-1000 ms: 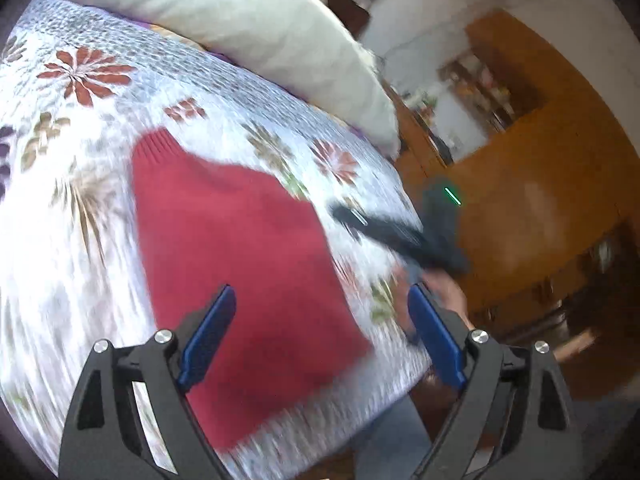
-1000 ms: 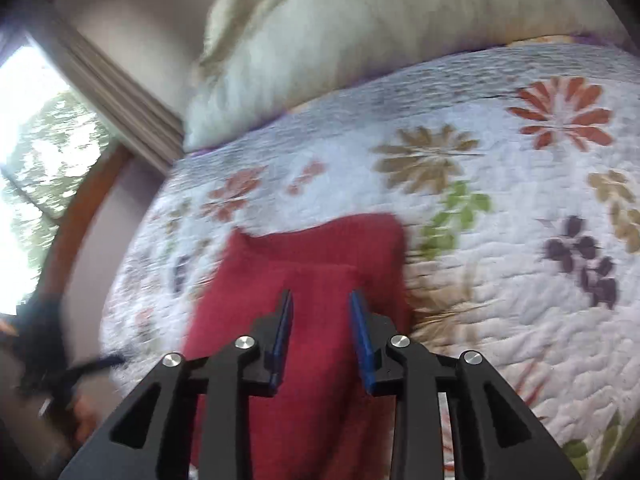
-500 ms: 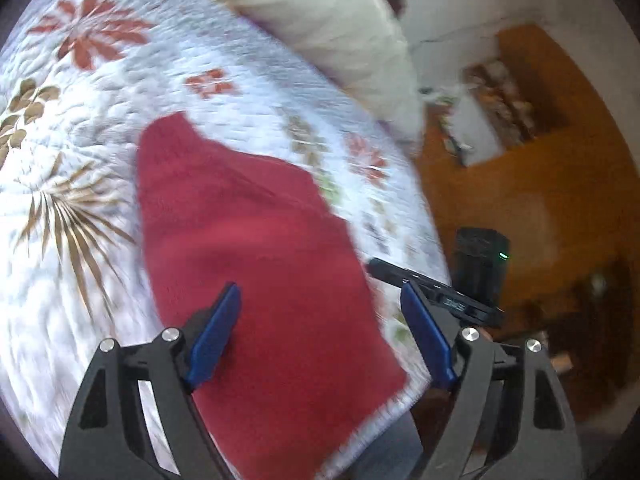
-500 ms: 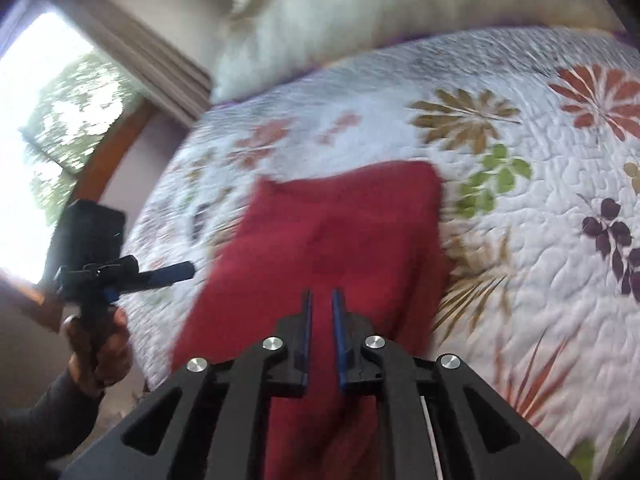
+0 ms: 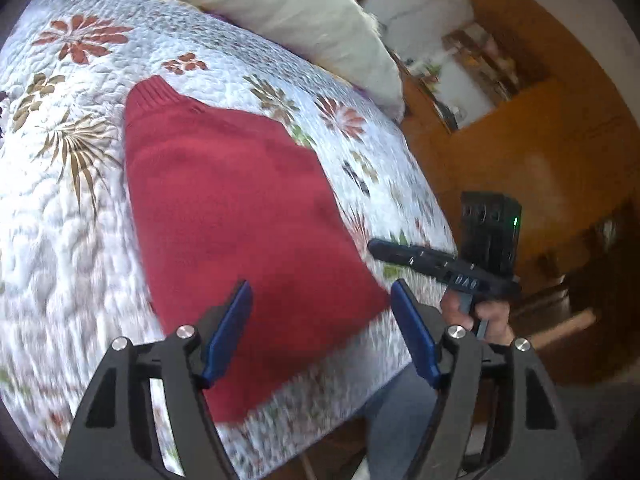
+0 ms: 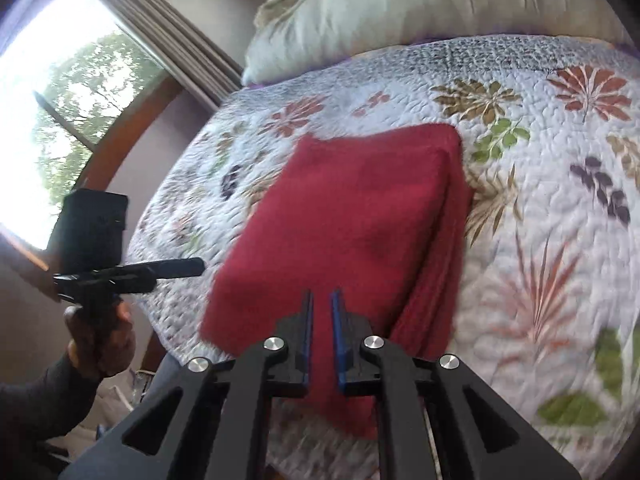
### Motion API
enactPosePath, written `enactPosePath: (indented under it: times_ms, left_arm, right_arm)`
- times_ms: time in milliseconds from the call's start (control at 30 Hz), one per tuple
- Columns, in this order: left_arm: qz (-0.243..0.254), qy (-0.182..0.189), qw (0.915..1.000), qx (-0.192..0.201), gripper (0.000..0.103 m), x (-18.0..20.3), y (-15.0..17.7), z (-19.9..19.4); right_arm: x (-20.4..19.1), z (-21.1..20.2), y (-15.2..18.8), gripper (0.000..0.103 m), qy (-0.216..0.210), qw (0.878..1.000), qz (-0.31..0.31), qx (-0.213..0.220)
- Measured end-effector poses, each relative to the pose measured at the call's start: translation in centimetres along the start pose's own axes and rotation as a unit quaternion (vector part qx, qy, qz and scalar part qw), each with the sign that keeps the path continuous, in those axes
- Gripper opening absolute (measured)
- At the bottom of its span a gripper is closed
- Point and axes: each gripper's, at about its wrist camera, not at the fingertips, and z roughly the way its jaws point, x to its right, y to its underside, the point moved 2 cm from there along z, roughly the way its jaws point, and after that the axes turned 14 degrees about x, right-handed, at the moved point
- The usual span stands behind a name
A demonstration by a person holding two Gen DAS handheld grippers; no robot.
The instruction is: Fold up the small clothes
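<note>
Right gripper (image 6: pixel 321 334) is nearly clenched, holding nothing I can see; left gripper (image 5: pixel 320 320) is spread wide, empty. Folded red knit sweater (image 5: pixel 240 216) lies flat on the floral quilted bed (image 5: pixel 60 220) below the cream pillow (image 5: pixel 280 4). I'd grab the near hem at both corners, fold evenly toward the pillow.

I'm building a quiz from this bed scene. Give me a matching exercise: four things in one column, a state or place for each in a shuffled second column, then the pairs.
Things:
1. red knitted garment
2. left gripper
3. right gripper
4. cream pillow

States or places:
A. fingers wide apart
B. at the head of the floral quilt
C. folded, lying flat on the quilt
D. fingers nearly together, narrow gap

Pairs: 1-C, 2-A, 3-D, 4-B
</note>
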Motion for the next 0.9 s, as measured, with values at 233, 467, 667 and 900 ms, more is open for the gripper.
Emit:
enactPosePath:
  times_ms: [233,467,667,900]
  left_arm:
    - [-0.001,-0.031,0.9995,0.001,0.068,-0.4,3.0,1.2]
    - [0.013,-0.09,0.9958,-0.009,0.076,-0.9,6.0,1.5]
    - [-0.005,-0.095,0.9954,0.009,0.091,1.2,6.9,-0.7]
    - [0.105,-0.253,0.9569,0.096,0.1,6.0,9.4,-7.9]
  right_arm:
    - [1.6,1.0,2.7,0.002,0.064,0.998,-0.012,-0.02]
    - [1.3,0.0,5.5,0.007,0.085,0.996,0.003,-0.015]
    - [0.1,-1.6,6.0,0.021,0.093,0.995,0.027,0.028]
    - [-4.6,-6.6,10.1,0.085,0.195,0.98,-0.011,0.047]
